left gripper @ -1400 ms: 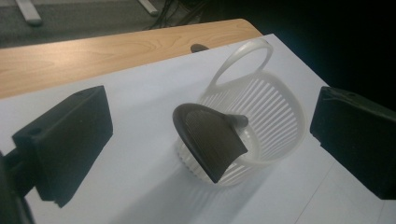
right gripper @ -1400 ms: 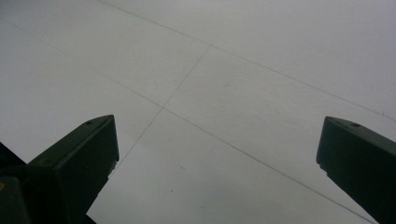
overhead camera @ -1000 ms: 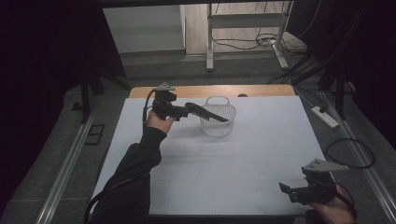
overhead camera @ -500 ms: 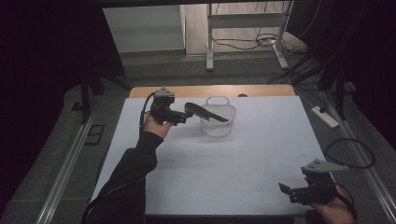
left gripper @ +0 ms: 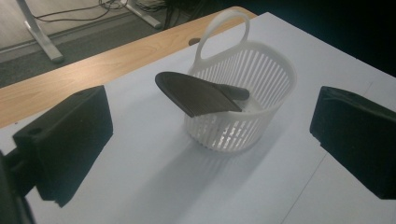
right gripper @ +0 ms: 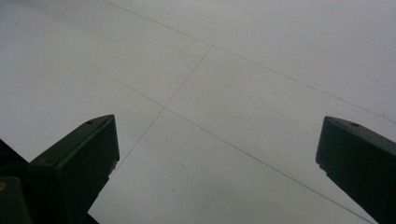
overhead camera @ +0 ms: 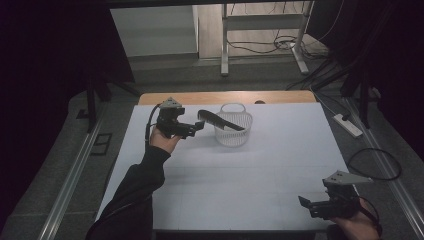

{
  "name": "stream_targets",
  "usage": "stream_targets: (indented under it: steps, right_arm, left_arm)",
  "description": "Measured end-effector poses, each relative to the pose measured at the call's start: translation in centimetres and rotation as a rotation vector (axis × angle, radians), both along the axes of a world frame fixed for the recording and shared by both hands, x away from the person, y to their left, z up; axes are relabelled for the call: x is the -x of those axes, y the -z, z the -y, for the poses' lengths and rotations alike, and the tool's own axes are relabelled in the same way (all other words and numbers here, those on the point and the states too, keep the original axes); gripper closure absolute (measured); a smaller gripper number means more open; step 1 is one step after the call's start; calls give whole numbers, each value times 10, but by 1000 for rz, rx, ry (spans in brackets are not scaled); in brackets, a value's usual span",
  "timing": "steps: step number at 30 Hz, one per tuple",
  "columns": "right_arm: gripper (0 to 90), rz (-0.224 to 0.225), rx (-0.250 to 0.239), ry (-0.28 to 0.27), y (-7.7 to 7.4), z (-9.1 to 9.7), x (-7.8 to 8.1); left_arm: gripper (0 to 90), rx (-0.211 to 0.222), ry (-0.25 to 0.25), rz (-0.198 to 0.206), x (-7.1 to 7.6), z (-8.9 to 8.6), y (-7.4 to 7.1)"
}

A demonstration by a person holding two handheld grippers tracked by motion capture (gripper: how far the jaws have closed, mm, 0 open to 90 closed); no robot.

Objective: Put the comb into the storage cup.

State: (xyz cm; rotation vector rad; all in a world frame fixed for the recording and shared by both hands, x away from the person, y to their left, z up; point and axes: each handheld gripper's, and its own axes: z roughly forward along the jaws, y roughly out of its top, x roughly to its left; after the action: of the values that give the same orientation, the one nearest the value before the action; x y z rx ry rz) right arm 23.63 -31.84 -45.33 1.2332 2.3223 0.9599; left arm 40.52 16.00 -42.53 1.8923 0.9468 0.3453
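A white slatted basket [overhead camera: 234, 131] with a loop handle stands at the back middle of the white table [overhead camera: 250, 170]. A black flat comb-like tool [overhead camera: 220, 120] rests in it: its handle end [left gripper: 231, 91] lies inside and its wide end [left gripper: 191, 95] juts out over the rim toward my left gripper. That left gripper [overhead camera: 196, 128] is held in the air a little to the left of the tool, open, with nothing between its fingers [left gripper: 70, 140]. Low at the table's front right corner, my right gripper [overhead camera: 310, 205] is also open and empty over bare white surface [right gripper: 210, 93].
A wooden strip [overhead camera: 225, 97] runs along the table's far edge behind the basket. Metal rails [overhead camera: 70, 175] flank the table. Cables [overhead camera: 375, 162] and a power strip [overhead camera: 348, 125] lie on the floor to the right, and a desk frame [overhead camera: 225, 50] stands beyond.
My left gripper has drawn back to the left, away from the black tool, which stays resting across the basket. The right gripper has not moved.
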Motion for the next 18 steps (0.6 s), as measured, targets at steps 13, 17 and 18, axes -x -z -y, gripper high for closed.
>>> stream_targets:
  steps: [13, 17, 18]
  right_arm:
    - [0, 1, 2, 1, 0, 0, 0]
    - [0, 2, 4, 2, 0, 0, 0]
    - [0, 2, 4, 3, 0, 0, 0]
  left_arm:
    - [0, 37, -12, 30, 17, -8, 11]
    - [0, 46, -19, 50, 23, -11, 13]
    - [0, 47, -19, 51, 24, -12, 14]
